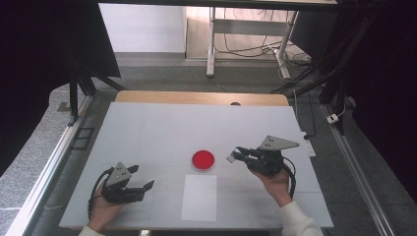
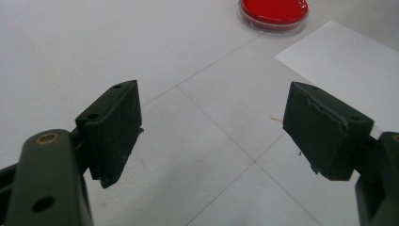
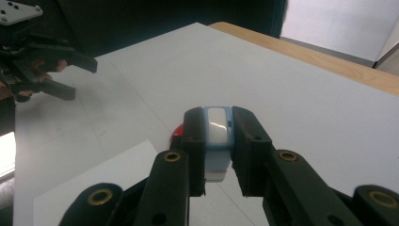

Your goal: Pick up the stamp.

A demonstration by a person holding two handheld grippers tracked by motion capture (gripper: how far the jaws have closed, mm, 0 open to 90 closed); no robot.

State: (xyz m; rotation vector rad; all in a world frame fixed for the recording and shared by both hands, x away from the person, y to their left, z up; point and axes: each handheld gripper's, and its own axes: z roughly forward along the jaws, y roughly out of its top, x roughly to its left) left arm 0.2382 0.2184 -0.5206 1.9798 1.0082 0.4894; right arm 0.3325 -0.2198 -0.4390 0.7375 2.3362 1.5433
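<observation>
On the smooth white table [image 1: 147, 128], right tongs [image 3: 219, 141] grip a flat, perhaps plastic tag [image 3: 218, 136]; left tongs [image 2: 214, 136] gape.

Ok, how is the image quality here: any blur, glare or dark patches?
High view: evenly lit table, black corners. Left gripper view: jaws soft, red dish sharper. Right gripper view: glare streak on the pale blue-white object in the right gripper, dark upper-left background.

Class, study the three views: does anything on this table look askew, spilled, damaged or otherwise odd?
Nothing is spilled or askew. One small oddity: the pad on the open left gripper has a ragged, chipped edge. The red dish and white sheet lie flat; the right gripper grips a small pale blue-and-white object.
</observation>
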